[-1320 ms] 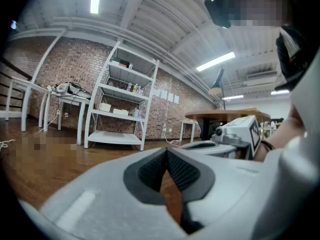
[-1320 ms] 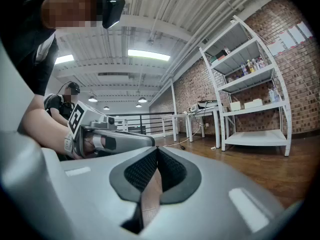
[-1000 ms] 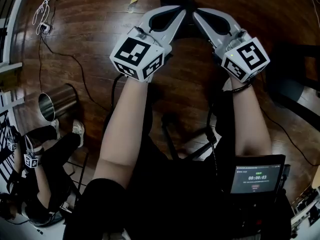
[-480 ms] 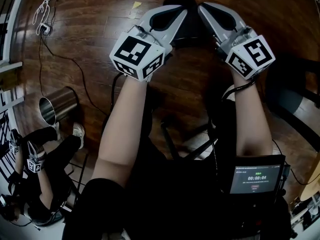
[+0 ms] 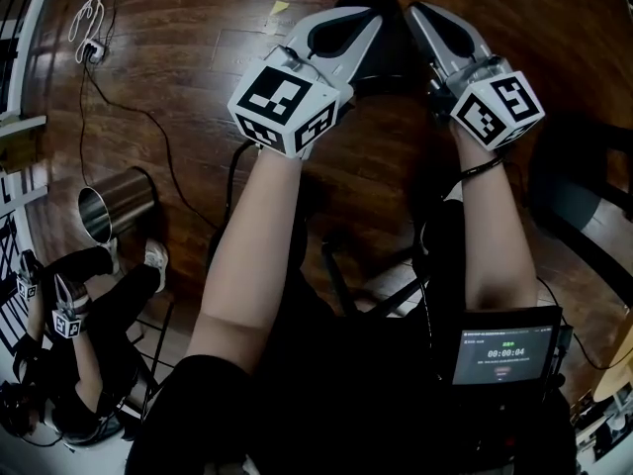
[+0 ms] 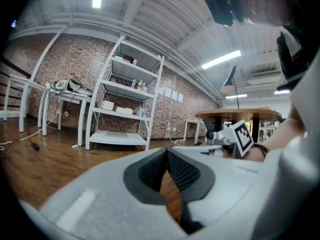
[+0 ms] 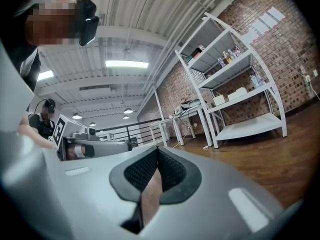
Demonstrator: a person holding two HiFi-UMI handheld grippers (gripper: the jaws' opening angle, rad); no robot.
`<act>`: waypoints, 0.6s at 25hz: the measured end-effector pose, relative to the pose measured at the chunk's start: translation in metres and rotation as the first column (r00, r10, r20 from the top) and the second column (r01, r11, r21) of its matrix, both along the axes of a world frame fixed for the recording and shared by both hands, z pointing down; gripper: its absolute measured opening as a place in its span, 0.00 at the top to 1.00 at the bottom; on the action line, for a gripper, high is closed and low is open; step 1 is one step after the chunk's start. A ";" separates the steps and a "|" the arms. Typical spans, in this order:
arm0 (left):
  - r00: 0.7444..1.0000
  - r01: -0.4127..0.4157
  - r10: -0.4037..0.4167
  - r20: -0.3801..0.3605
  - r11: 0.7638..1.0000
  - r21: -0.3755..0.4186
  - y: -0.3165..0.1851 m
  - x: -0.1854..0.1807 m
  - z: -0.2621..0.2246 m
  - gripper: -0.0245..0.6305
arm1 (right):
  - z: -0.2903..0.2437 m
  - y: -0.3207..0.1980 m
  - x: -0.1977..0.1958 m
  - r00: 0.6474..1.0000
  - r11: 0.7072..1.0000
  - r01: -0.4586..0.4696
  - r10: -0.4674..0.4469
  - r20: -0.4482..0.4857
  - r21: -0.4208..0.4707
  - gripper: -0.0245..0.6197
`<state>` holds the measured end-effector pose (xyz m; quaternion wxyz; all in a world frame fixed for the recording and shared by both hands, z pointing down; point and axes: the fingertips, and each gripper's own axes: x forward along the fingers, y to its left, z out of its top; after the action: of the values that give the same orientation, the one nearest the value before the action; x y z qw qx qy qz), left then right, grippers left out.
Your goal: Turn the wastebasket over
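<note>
**Head view.** We hold the left gripper (image 5: pixel 368 18) and the right gripper (image 5: pixel 420 13) side by side over a glossy dark plank floor (image 5: pixel 198 28), with their tips close together. Under and between the tips lies a black rounded object (image 5: pixel 386 52). The white moulded gripper bodies cover most of it, so we cannot identify it. The wastebasket (image 5: pixel 117 204) is a polished metal cylinder with its open mouth showing. It sits on the floor far to the left, well apart from both grippers, and we cannot tell whether it stands upright or tilts. A thin black cable (image 5: pixel 148 122) snakes over the boards between it and the grippers. The white shoe (image 5: pixel 155 255) of a second person (image 5: pixel 99 305) in dark clothing is just beside the wastebasket. A small yellow scrap (image 5: pixel 280 8) lies near the left gripper.

**Left gripper view.** The jaws are clenched and grasp nothing. The ribbed black pads (image 6: pixel 150 171) meet at their tips, and only floor shows through the wedge-shaped gap behind them. Ahead stands white open shelving (image 6: pixel 130 99) against a red brick wall (image 6: pixel 75 59). To the right is a round wooden table (image 6: pixel 240 114).

**Right gripper view.** These jaws are also clenched and empty, with dimpled pads (image 7: pixel 172 171) touching at the tips. Beyond them we see the shelving, the brick and a dark railing (image 7: pixel 135 131).
</note>
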<state>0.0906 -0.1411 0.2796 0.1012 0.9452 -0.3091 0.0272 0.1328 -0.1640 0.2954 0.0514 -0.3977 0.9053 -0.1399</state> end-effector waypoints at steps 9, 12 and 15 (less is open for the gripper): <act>0.996 0.039 -0.037 -0.083 0.999 0.018 -0.004 -0.016 -0.024 0.96 | 0.051 -0.014 0.035 0.752 0.958 -0.125 0.261 0.605 -0.258 0.95; 0.994 0.041 -0.039 -0.100 0.999 0.016 -0.003 -0.019 -0.029 0.96 | 0.093 -0.005 0.059 0.507 0.907 -0.151 0.412 0.757 -0.393 0.95; 0.992 0.052 -0.050 -0.113 0.999 0.014 -0.003 -0.024 -0.032 0.96 | 0.113 0.001 0.061 0.447 0.888 -0.141 0.451 0.772 -0.437 0.95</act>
<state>0.0668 -0.1446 0.2472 0.1113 0.9379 -0.3270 -0.0312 0.1939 -0.1625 0.4087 0.4536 -0.4315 0.6393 -0.4464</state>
